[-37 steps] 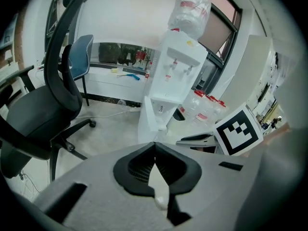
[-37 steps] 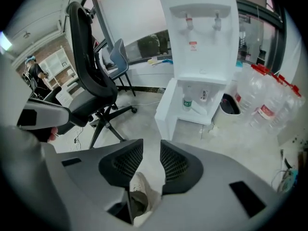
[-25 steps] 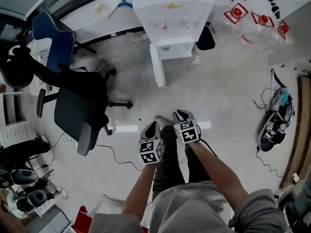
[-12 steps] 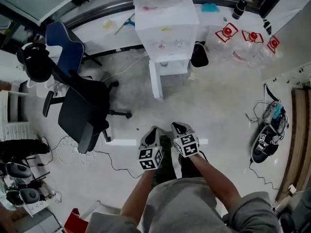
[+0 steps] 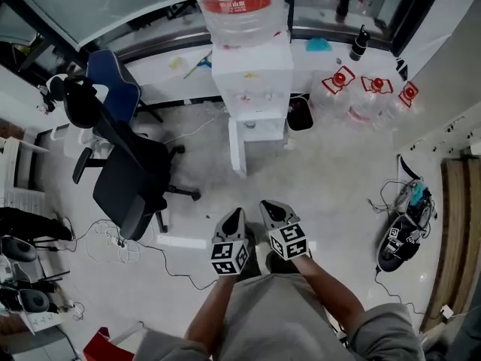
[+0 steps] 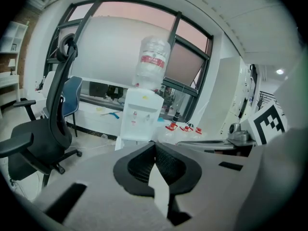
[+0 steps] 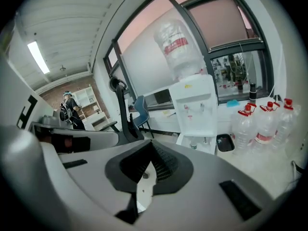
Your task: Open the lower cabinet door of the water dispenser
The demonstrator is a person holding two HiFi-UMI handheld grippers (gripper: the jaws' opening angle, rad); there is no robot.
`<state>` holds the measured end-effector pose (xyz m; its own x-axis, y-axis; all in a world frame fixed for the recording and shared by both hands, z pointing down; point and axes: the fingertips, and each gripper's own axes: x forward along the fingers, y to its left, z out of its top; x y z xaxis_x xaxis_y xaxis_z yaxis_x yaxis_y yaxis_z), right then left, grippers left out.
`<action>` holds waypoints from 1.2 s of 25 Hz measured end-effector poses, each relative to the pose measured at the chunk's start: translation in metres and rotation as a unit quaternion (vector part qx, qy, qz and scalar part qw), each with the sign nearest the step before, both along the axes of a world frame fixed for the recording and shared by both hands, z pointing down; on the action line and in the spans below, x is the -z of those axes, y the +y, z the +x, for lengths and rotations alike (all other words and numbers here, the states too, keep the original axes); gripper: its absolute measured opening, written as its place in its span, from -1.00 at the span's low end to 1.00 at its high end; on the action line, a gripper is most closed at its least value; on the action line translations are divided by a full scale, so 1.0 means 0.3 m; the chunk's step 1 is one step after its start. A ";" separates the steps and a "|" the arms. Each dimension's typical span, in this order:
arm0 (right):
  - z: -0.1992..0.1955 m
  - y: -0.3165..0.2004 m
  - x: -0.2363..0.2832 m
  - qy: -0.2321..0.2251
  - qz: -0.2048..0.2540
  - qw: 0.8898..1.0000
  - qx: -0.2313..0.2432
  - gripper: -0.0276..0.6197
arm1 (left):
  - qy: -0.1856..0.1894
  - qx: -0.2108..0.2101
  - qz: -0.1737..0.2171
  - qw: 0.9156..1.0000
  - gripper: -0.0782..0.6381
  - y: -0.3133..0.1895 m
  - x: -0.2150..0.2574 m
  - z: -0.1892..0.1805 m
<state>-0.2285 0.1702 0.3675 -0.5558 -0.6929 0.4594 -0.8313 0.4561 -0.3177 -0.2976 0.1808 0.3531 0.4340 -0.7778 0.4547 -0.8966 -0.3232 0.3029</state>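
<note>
Water dispenser (image 5: 252, 72): white, bottle (image 5: 239, 6) on top, lower door (image 5: 236, 147) swung open | left gripper (image 5: 236, 214), right gripper (image 5: 269, 204): both closed, empty

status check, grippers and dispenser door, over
Left gripper, right gripper shut, empty. Water dispenser: lower door stands open. Office chair off left, not in the way.

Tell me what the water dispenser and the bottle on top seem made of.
Water dispenser: white, smooth, slightly glossy panels, probably plastic, maybe painted metal. Bottle: clear plastic, since it is see-through and ribbed, with a red label.
</note>
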 end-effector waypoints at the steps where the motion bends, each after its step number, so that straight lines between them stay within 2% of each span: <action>1: 0.010 0.003 0.035 -0.004 0.009 1.000 -0.001 -0.89 | 0.000 -0.005 0.009 1.000 -0.76 0.008 0.030 0.012; 8: 0.056 0.045 0.259 -0.035 0.067 0.997 -0.004 -0.89 | 0.000 -0.029 0.067 0.997 -0.76 0.057 0.228 0.066; 14: 0.079 0.119 0.339 -0.055 0.102 0.993 -0.016 -0.89 | -0.008 -0.056 0.100 0.993 -0.76 0.109 0.312 0.120; 20: 0.056 0.158 0.331 -0.060 0.105 0.993 -0.007 -0.89 | -0.018 -0.071 0.101 0.992 -0.76 0.153 0.314 0.131; 30: 0.003 0.189 0.353 -0.075 0.114 0.990 0.013 -0.89 | -0.015 -0.055 0.100 0.993 -0.76 0.180 0.325 0.086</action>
<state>-0.2276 0.2269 0.2615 -0.6246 -0.7543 0.2023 -0.7696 0.5506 -0.3232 -0.2717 0.2347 0.2555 0.5105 -0.8022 0.3097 -0.8598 -0.4715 0.1960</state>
